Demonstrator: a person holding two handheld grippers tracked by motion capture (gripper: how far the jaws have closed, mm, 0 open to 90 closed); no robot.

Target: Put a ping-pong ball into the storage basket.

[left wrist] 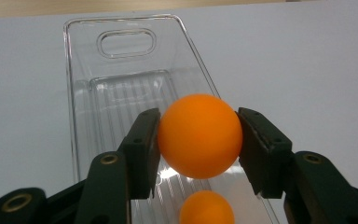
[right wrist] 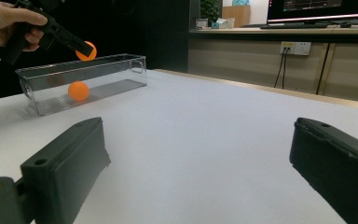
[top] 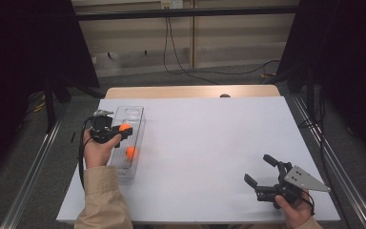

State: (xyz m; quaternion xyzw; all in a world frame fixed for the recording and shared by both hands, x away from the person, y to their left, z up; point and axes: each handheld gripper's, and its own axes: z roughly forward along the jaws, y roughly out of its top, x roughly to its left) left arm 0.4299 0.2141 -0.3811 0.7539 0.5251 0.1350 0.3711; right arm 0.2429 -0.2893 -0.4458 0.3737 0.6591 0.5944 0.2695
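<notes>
An orange ball (left wrist: pixel 199 136) is pinched between the pads of my left gripper (top: pixel 124 128), which is shut on it and holds it above a clear plastic bin (top: pixel 134 114) at the table's left. From the right gripper view the same ball (right wrist: pixel 86 51) hangs just over the bin's rim (right wrist: pixel 98 59). A second orange ball (top: pixel 130 152) lies on the bin's ribbed floor, below the held one (left wrist: pixel 207 209). Near the table's front right corner my right gripper (top: pixel 259 169) stands open over bare table, nothing between its fingers (right wrist: pixel 65 163).
The white table top (top: pixel 209 143) stretches bare between the bin and the right gripper. A wooden edge (top: pixel 190 90) runs along its far side. Metal rails (top: pixel 333 157) flank the table, and cables (top: pixel 181 67) lie on the floor behind.
</notes>
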